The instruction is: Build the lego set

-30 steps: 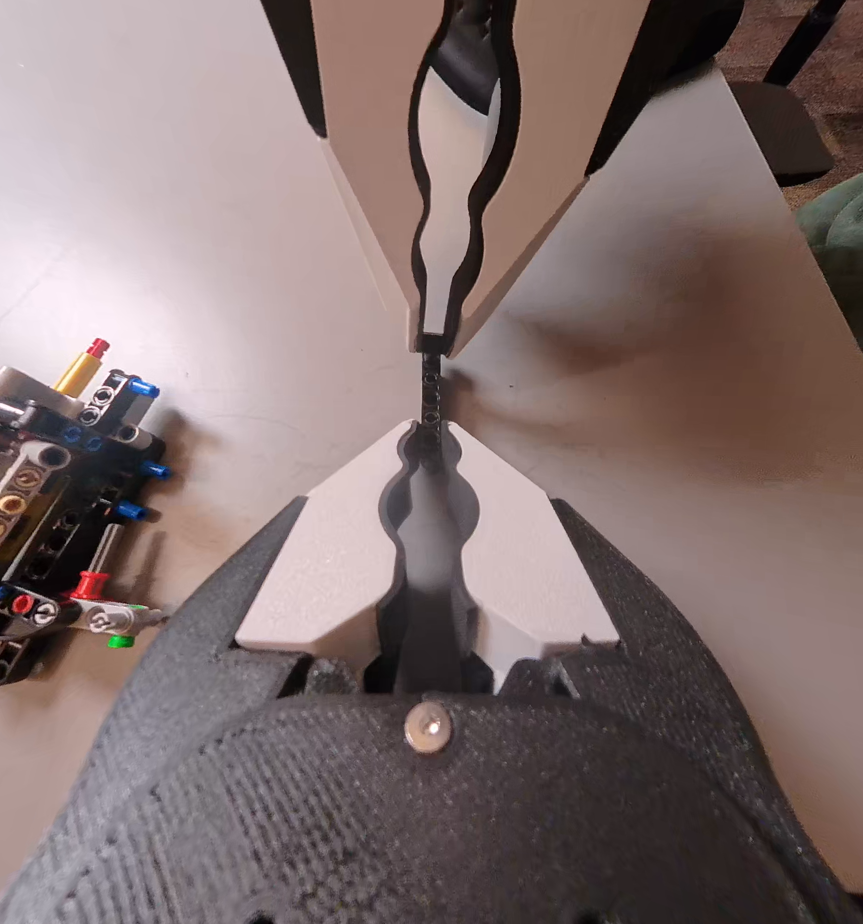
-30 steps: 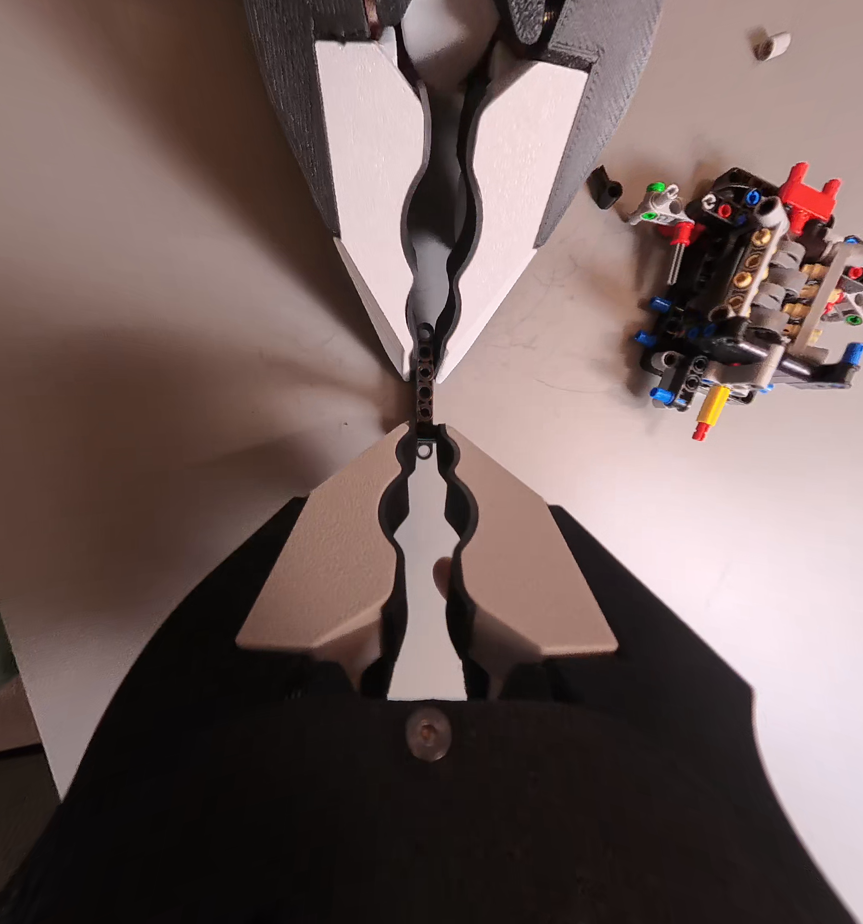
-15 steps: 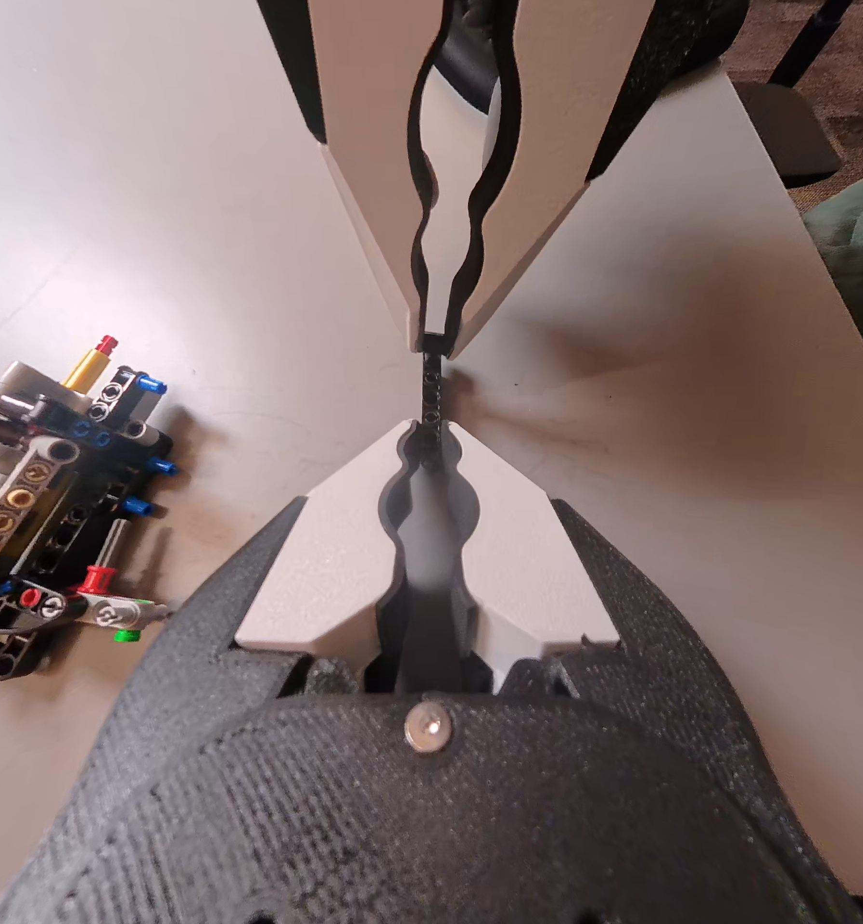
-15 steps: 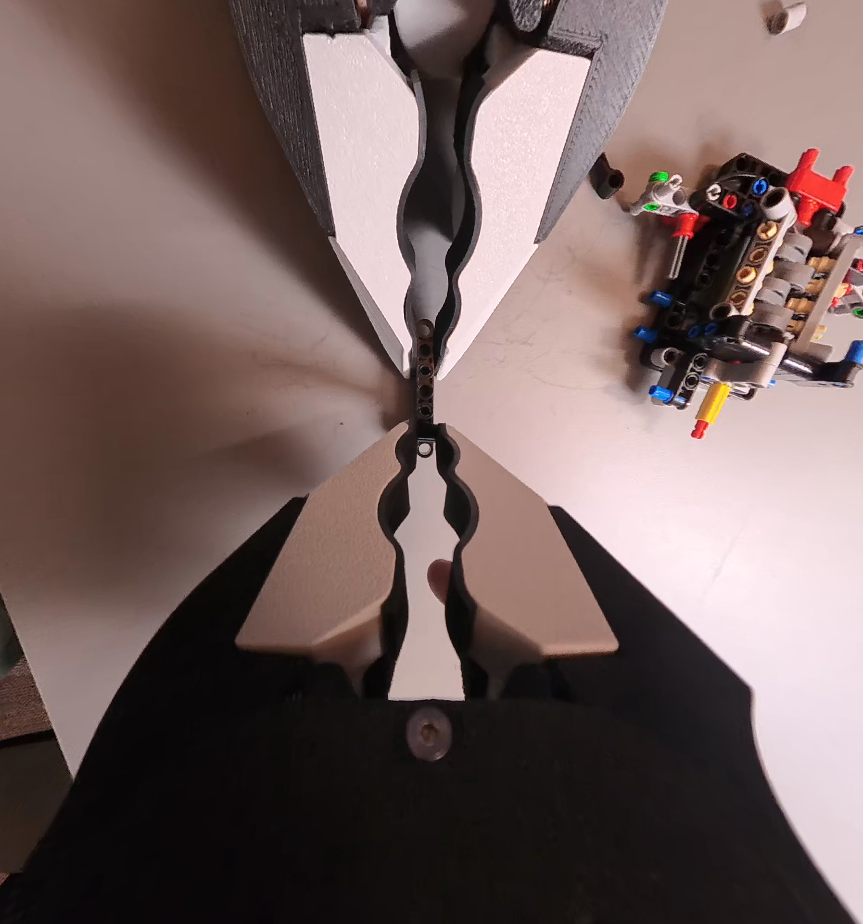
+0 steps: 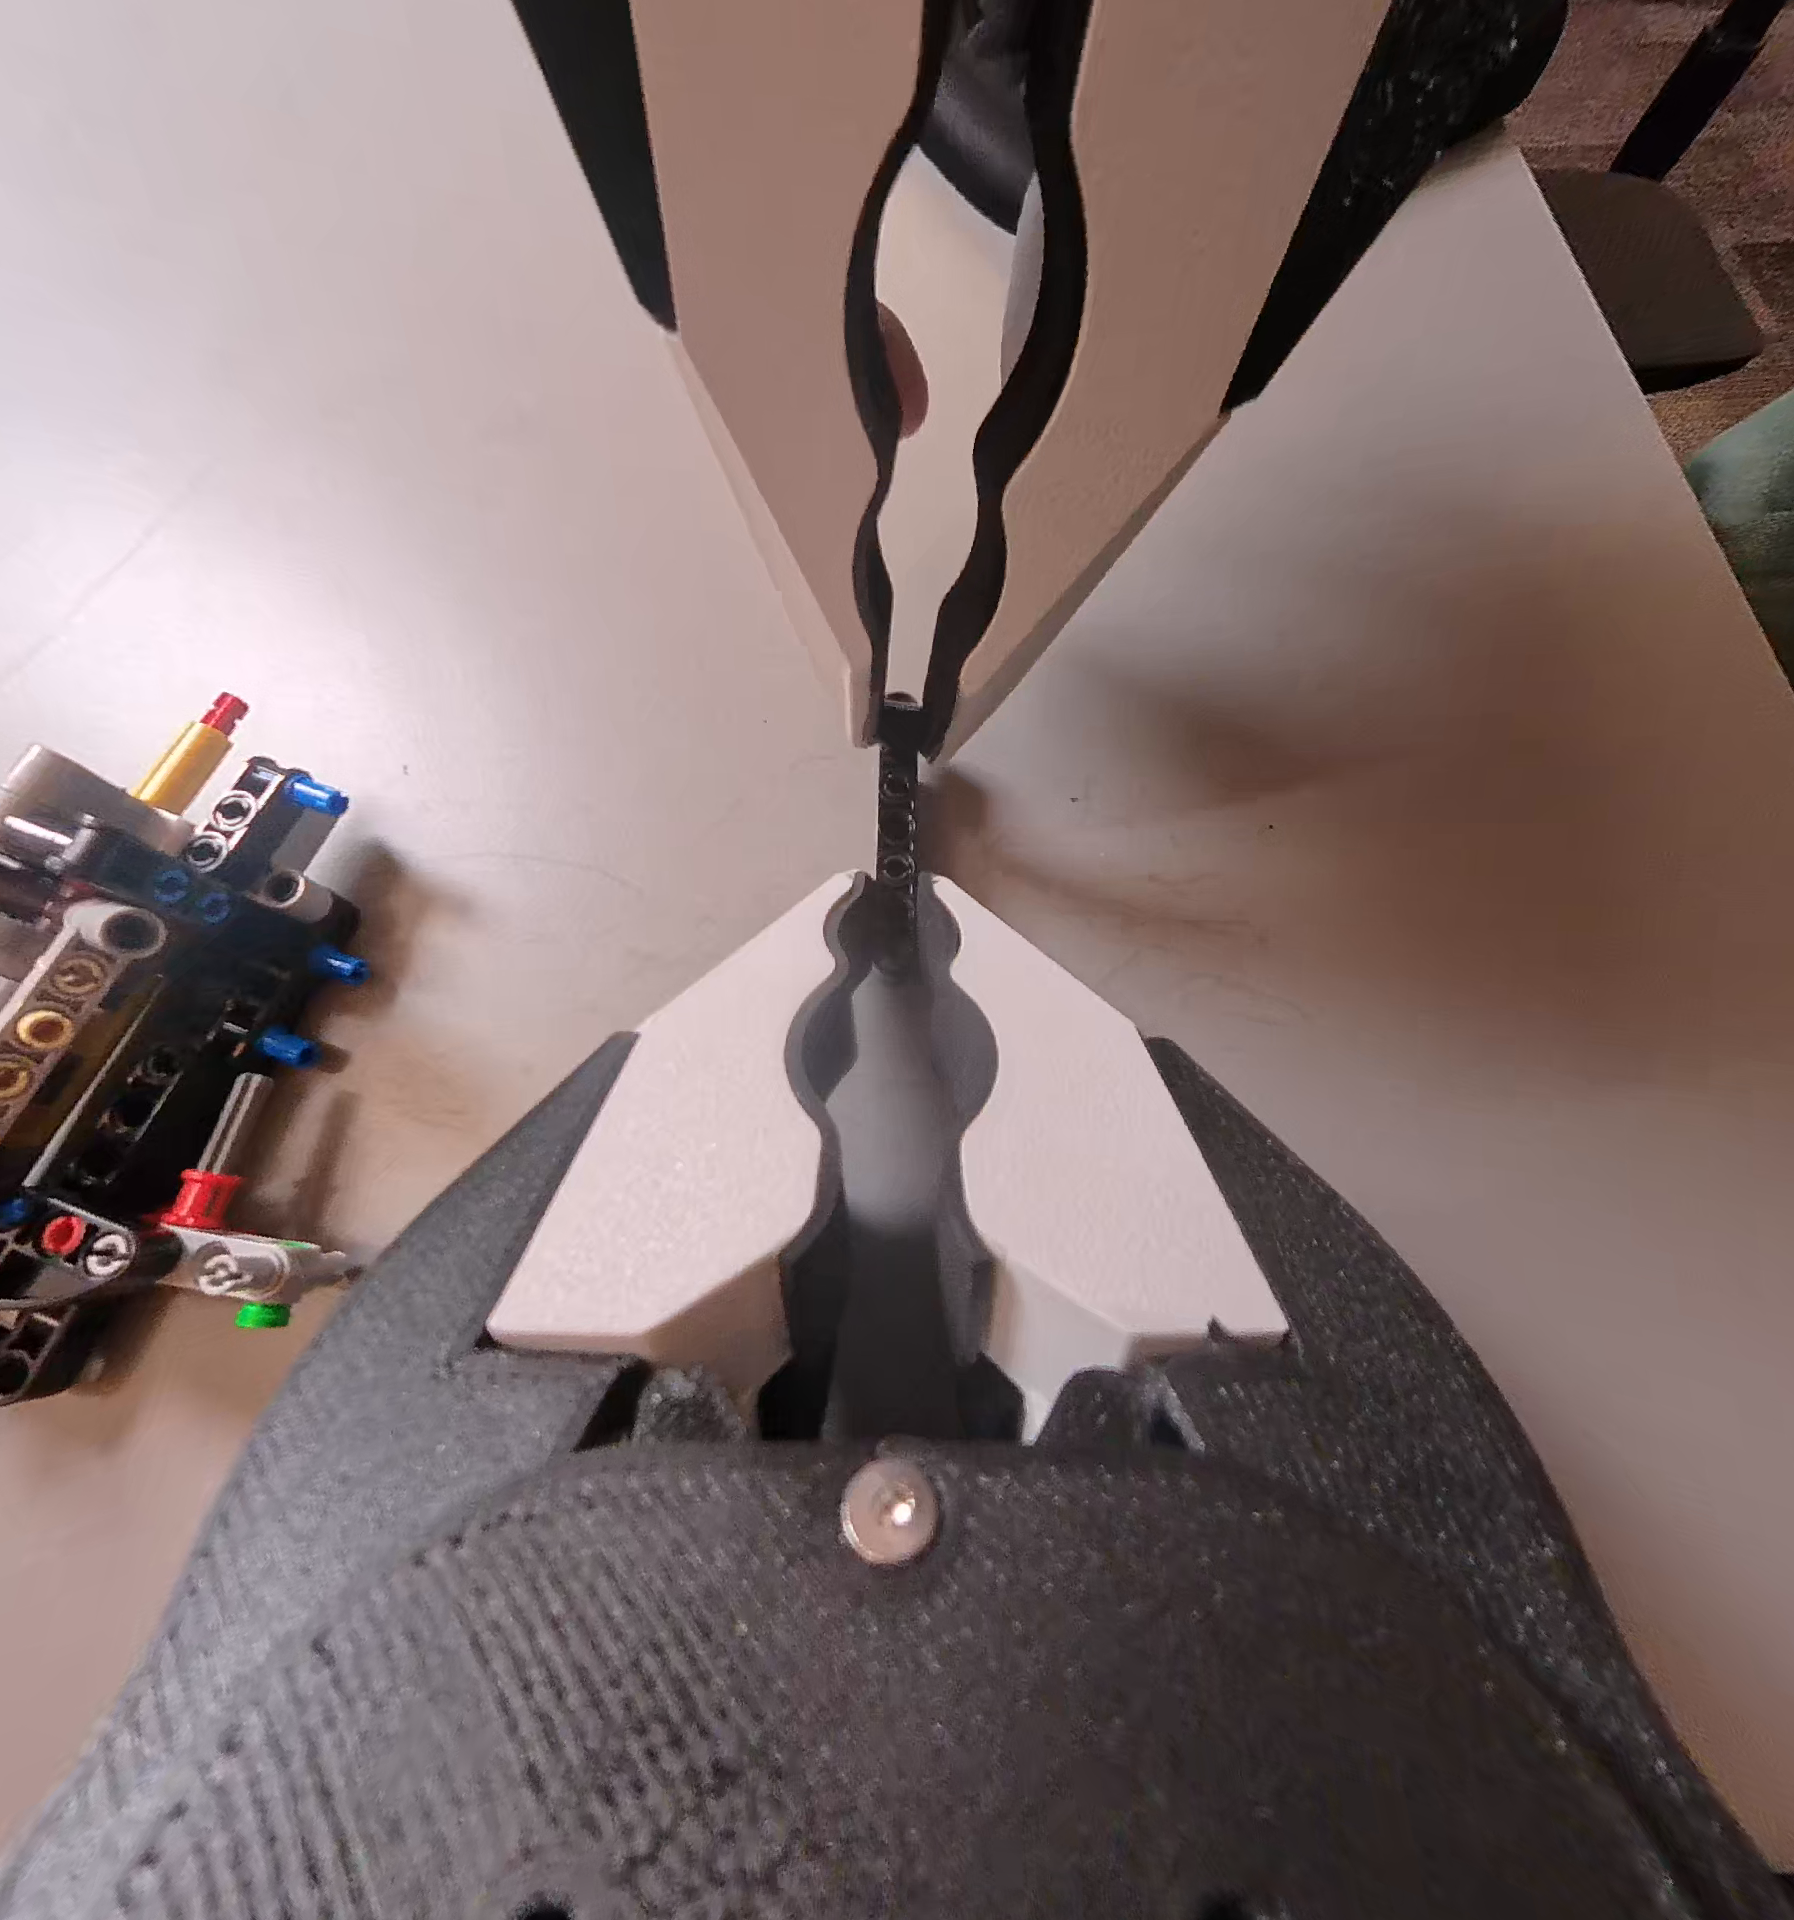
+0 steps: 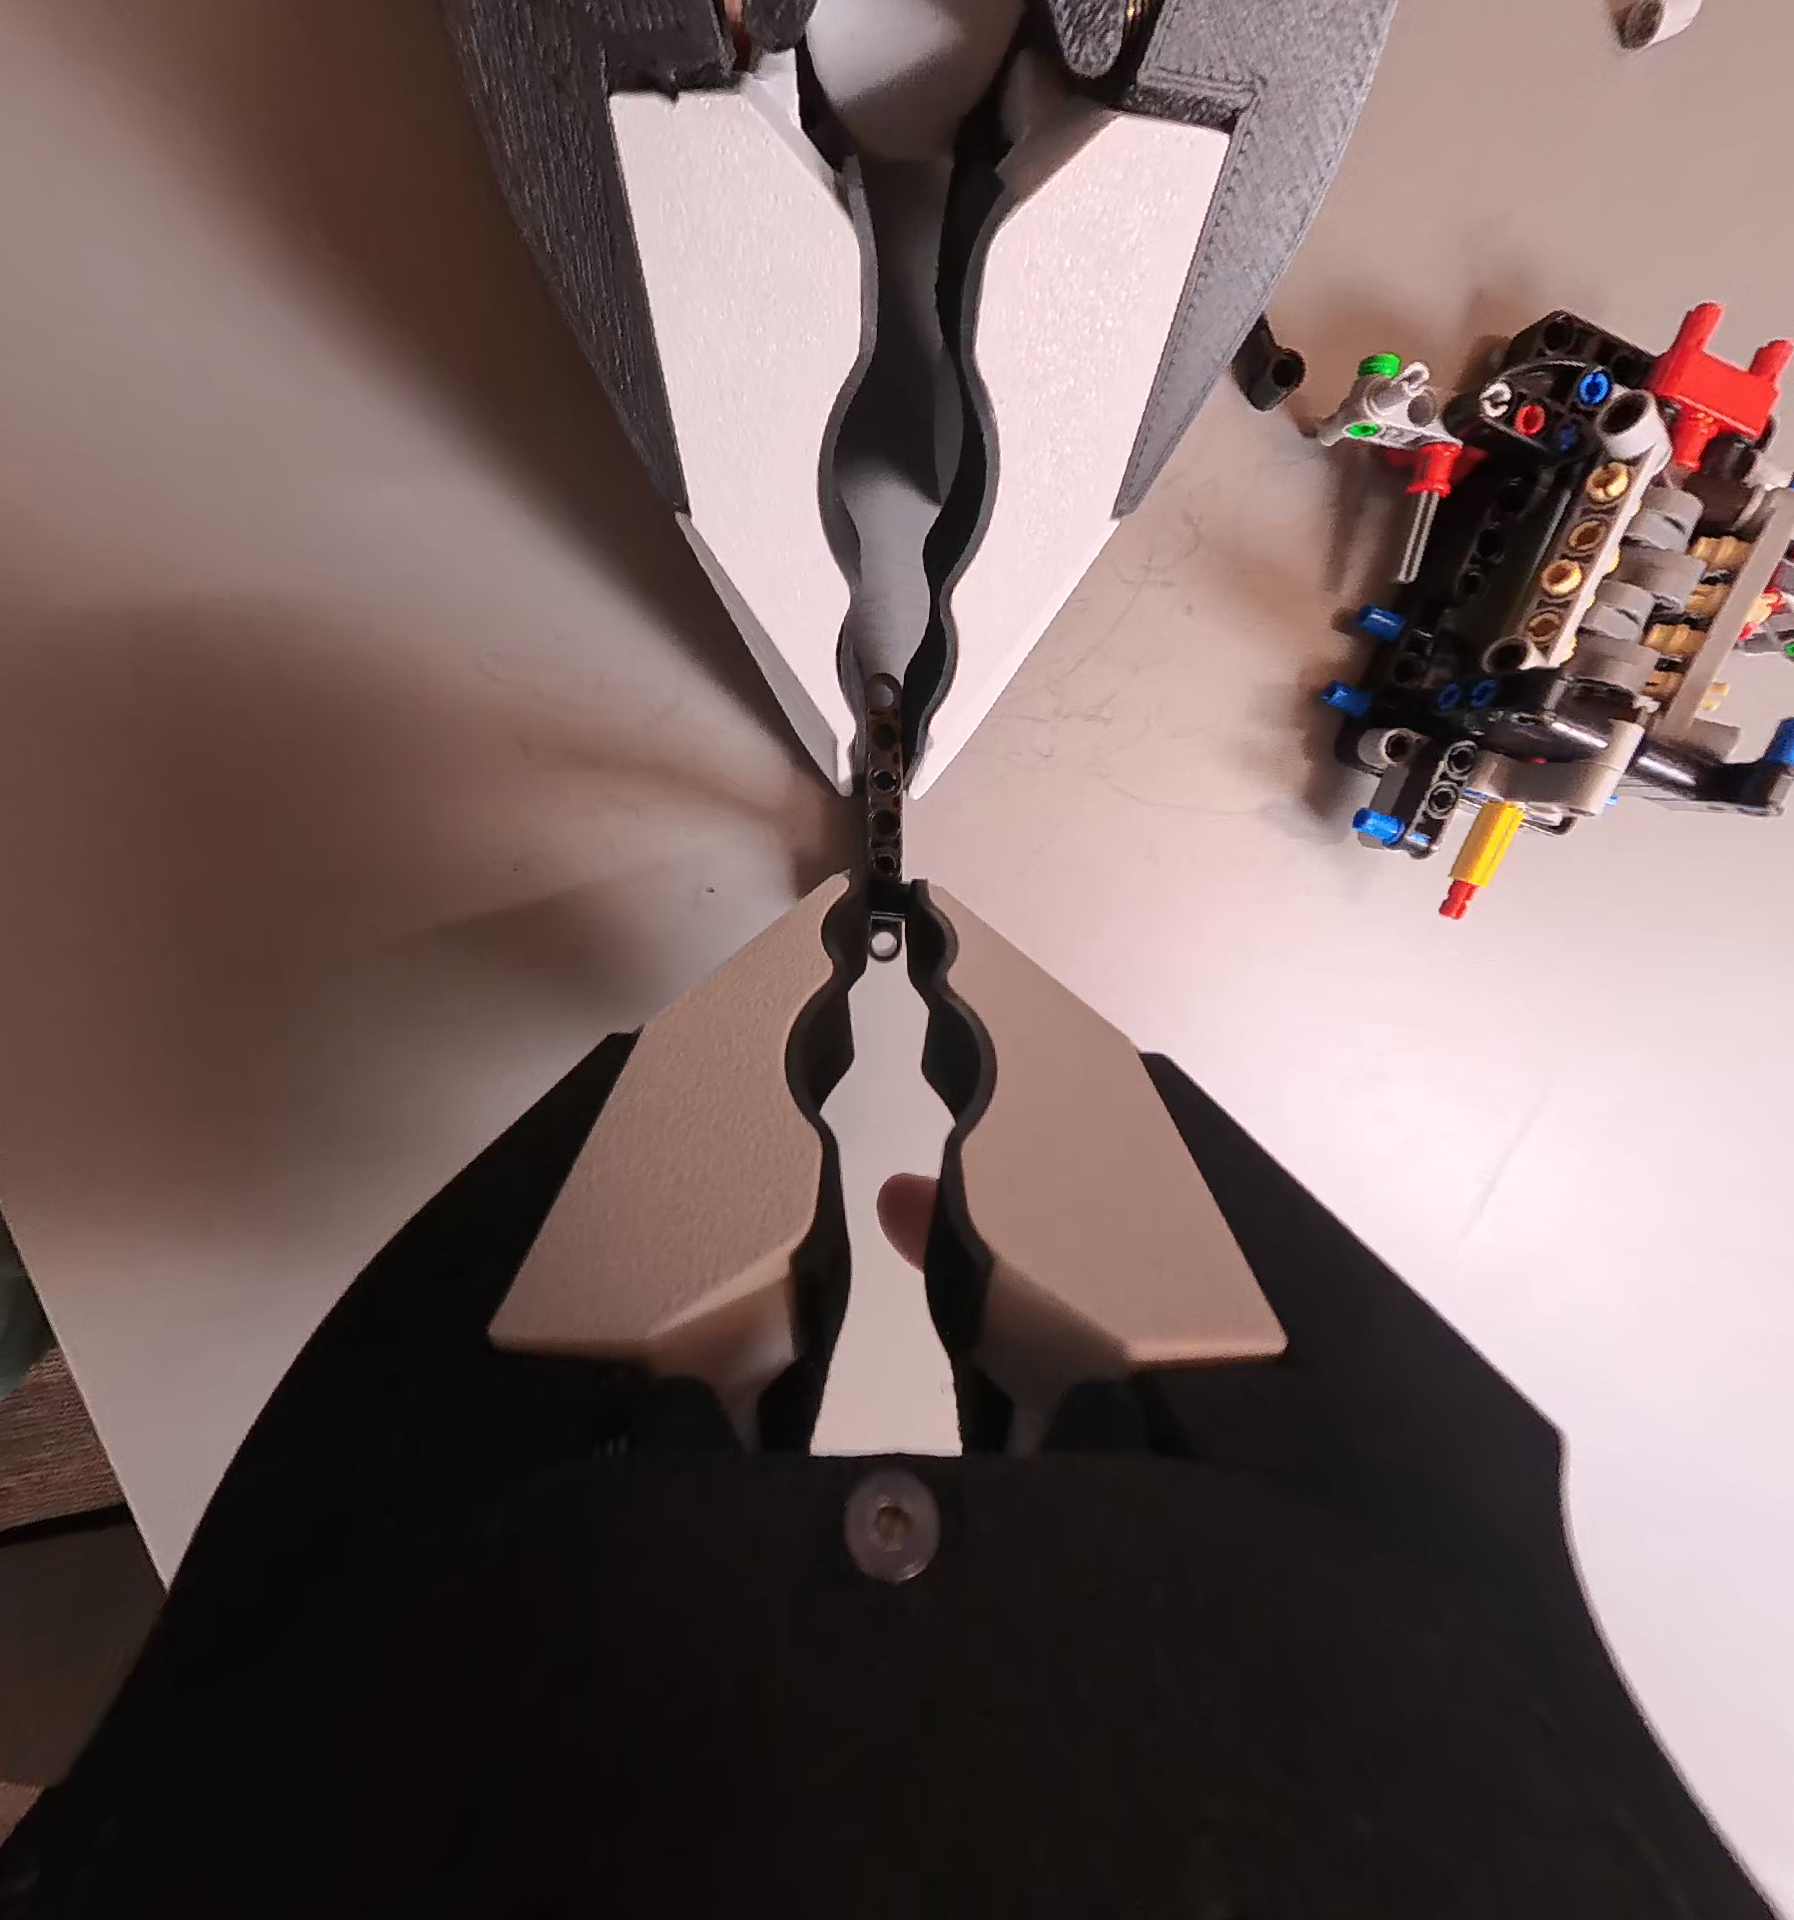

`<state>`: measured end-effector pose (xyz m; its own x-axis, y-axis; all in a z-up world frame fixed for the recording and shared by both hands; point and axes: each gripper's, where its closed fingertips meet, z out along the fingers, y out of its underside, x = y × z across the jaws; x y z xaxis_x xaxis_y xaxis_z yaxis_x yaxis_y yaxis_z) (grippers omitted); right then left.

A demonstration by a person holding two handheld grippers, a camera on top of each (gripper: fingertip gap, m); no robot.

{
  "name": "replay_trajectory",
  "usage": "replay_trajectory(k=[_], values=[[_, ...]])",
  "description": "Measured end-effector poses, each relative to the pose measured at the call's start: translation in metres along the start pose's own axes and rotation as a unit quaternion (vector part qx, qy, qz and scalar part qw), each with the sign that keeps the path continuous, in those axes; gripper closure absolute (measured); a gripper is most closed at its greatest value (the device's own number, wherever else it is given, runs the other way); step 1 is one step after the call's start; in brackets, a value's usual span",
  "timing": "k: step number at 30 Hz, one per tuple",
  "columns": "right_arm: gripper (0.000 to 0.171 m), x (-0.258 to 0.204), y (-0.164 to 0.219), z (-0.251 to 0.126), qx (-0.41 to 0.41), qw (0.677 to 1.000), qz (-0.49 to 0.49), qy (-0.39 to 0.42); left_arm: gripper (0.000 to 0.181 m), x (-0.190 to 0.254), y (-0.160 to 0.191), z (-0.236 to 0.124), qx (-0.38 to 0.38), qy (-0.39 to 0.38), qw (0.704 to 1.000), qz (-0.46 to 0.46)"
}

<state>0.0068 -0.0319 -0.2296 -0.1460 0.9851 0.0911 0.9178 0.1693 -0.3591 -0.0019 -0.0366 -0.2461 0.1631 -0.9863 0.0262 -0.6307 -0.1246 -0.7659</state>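
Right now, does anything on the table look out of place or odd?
Mostly no. The thin black holed lego beam is pinched at both ends by the left gripper and right gripper. One small grey piece lies stray, apart from the multicoloured lego assembly.

Black beam (image 6: 885, 821) between both tongs (image 6: 885, 914)

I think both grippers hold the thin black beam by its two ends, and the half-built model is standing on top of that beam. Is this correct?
Not quite. The left gripper and right gripper do pinch the black beam by its ends, but the half-built model lies on the table, off to the side, apart from the beam. The right wrist view shows it.
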Motion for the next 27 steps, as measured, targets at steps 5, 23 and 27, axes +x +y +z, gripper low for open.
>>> replay_trajectory(k=[5, 23, 27], values=[[0.166, -0.001, 0.0, 0.002, 0.008, 1.0, 0.004, -0.005, 0.174, 0.0, 0.0, 0.0, 0.0, 0.001, 1.0, -0.002], [0.165, 0.013, 0.001, -0.011, 0.287, 0.939, 0.187, -0.007, 0.174, 0.0, 0.0, -0.001, 0.001, 0.002, 1.0, -0.001], [0.165, 0.004, -0.001, -0.007, 0.297, 0.94, 0.168, -0.004, 0.174, 0.0, 0.0, -0.001, 0.002, 0.002, 1.0, -0.001]])
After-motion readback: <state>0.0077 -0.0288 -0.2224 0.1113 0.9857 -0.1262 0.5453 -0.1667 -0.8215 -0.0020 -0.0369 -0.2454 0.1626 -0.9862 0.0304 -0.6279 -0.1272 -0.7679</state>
